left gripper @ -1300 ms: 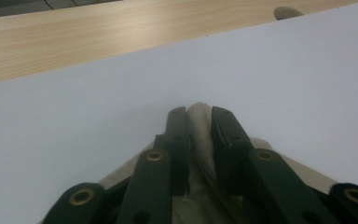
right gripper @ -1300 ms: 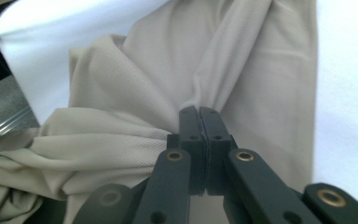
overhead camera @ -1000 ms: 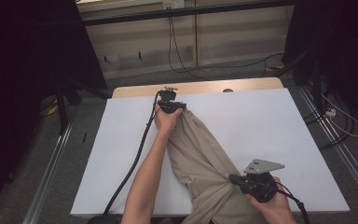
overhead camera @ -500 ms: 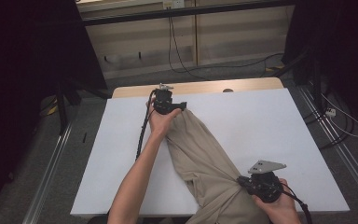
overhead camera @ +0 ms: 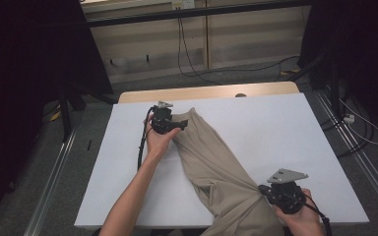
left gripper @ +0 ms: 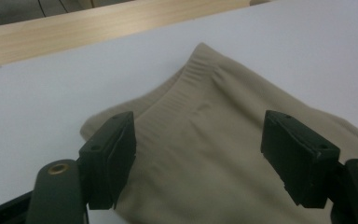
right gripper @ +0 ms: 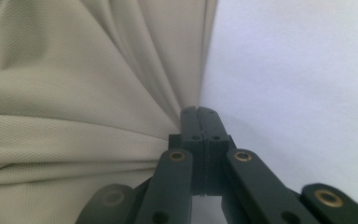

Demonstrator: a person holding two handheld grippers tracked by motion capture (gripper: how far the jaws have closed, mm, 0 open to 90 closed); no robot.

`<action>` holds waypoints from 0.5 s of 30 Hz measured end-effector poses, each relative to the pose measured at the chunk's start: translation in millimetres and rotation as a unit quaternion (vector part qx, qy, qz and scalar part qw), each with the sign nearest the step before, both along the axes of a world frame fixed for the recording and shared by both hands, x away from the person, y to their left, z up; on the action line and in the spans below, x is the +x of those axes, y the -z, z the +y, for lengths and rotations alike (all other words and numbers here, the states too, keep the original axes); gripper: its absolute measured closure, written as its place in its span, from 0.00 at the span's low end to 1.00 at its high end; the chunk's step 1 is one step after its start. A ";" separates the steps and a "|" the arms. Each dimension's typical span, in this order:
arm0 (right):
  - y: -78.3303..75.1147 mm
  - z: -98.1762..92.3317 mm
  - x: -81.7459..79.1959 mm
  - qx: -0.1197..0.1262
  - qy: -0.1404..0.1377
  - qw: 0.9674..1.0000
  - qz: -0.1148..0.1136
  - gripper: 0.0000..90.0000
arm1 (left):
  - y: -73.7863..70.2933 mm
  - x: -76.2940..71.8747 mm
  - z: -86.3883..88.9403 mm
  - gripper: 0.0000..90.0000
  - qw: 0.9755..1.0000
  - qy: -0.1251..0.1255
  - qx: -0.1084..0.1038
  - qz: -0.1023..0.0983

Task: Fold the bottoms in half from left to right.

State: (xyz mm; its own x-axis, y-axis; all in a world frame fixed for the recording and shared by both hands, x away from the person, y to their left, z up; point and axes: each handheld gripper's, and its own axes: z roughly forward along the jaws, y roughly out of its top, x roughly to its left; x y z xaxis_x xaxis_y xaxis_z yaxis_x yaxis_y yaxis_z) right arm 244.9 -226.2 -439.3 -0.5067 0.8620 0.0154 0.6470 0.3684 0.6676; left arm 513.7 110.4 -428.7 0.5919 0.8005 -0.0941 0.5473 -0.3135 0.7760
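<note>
Beige garment (overhead camera: 216, 167) stretched diagonally across white tabletop (overhead camera: 285, 128), ribbed hem flat near far edge, bare room either side. Left gripper (left gripper: 198, 154) just opened, jaws apart over hem. Right gripper (right gripper: 199, 114) clamped on bunched folds.

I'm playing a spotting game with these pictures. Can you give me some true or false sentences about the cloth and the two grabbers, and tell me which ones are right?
1. The beige cloth lies on a white table. True.
2. The left gripper squeezes the cloth tight. False: its jaws have just been opening and stand wide apart above the cloth's ribbed edge.
3. The right gripper is pinched shut on the cloth's edge. True.
4. The cloth is folded into a neat square. False: it stretches in a long, wrinkled strip between the two grippers.
5. A red cup stands on the table. False: the table bears the cloth.
</note>
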 end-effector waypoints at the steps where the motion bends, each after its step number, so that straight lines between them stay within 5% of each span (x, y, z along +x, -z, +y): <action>1: 0.2 -1.5 -0.2 0.004 -0.001 1.000 0.003 1.00 | 0.4 -3.4 0.3 0.30 1.000 0.004 0.002 0.001; 5: 3.8 -1.9 0.6 0.016 -0.003 1.000 0.013 0.90 | -2.4 -25.5 -2.5 0.30 1.000 0.027 -0.009 -0.002; 8: 0.7 -1.4 2.5 0.025 -0.002 1.000 0.007 0.85 | -4.2 -51.0 -7.7 0.33 0.998 0.069 0.009 -0.004; 11: -4.5 0.0 2.1 0.041 -0.009 0.999 -0.009 0.80 | -4.2 -83.1 -14.7 0.39 0.993 0.116 0.010 -0.001; 15: -11.4 12.9 -3.4 0.071 -0.063 0.995 -0.021 0.81 | -4.9 -128.0 -23.8 0.41 0.987 0.163 0.004 0.016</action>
State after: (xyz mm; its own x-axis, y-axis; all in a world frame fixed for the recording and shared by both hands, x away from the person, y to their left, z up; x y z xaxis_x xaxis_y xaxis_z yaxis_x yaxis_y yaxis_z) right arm 241.5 -213.3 -427.9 -0.6142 0.7817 0.1084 0.5710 0.3453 0.7448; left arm 385.6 86.6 -423.9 0.8147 0.5691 -0.1110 0.4405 -0.4831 0.7567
